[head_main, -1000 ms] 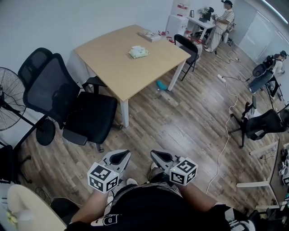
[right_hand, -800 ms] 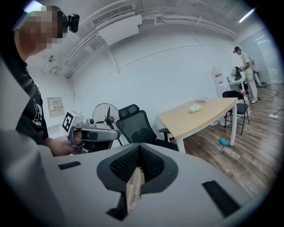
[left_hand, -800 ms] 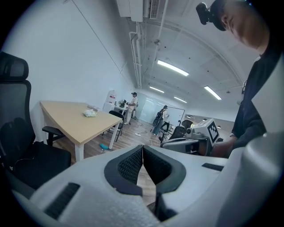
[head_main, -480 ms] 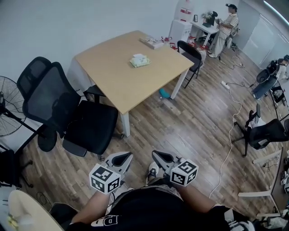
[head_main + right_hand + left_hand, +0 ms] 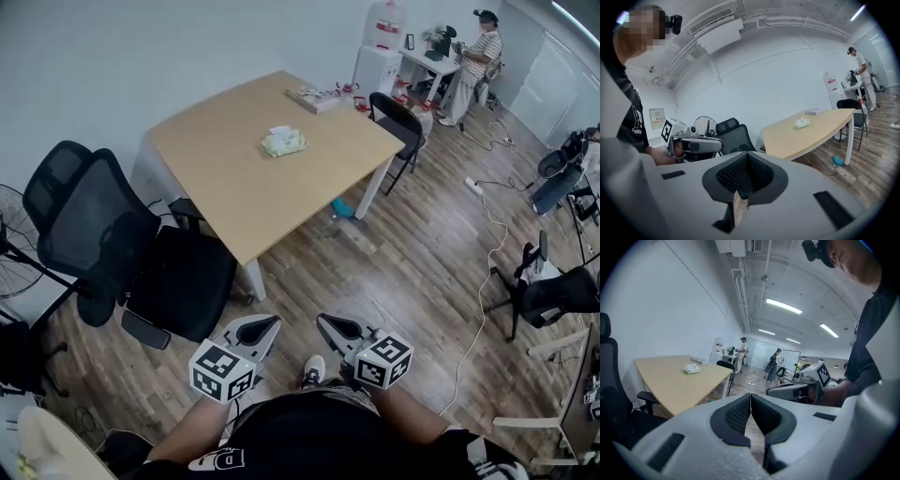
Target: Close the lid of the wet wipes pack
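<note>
Down at the person's waist, the left tongs [image 5: 265, 325] point forward and slightly down, their pads pressed together on nothing, as the left gripper view [image 5: 751, 398] confirms. Off to their left, the black office chair [image 5: 150, 272] has slid further to the side over the last second. Ahead of both tongs, the counter [image 5: 216, 173] sits lower and closer in the head view than it did a moment ago. The wet wipes pack [image 5: 284, 142] has come nearer with it, yet it still lies well ahead of the tongs, towards the far side of the counter and a touch left of the gap between them. Both gripper views [image 5: 692, 369] [image 5: 803, 123] show it as a small pale bundle, too small to tell how its lid stands. The right tongs [image 5: 328, 325] ride just beside the left pair in the same pose as before, likewise pressed shut and carrying nothing [image 5: 747, 158]. To their right there is only wooden floor [image 5: 403, 262] with a pale cable [image 5: 473, 281] trailing across it. So the change is one of approach alone: the person appears to be walking both tongs towards the counter. Nothing has been touched and the closing has not begun. By my reading, several more steps are needed before either pair can reach the pack.
</note>
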The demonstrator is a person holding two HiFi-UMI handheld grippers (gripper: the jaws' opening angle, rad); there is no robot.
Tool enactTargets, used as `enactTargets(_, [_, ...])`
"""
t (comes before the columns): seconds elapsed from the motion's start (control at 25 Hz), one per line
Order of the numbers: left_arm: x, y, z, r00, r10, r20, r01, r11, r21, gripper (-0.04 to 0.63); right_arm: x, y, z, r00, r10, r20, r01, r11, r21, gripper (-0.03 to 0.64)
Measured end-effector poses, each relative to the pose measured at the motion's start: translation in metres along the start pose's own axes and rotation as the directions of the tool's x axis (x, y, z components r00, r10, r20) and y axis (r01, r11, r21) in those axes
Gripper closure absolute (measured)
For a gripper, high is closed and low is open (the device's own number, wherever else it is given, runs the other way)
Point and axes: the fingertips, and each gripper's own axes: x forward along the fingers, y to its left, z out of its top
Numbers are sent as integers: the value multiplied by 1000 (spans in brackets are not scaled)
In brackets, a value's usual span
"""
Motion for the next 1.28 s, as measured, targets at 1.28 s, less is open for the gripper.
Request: enactTargets(1.28, [168,1,46,996,-6,-91,8,1000,21,576,-41,-152,37,1000,-8,17,7,998,57,612])
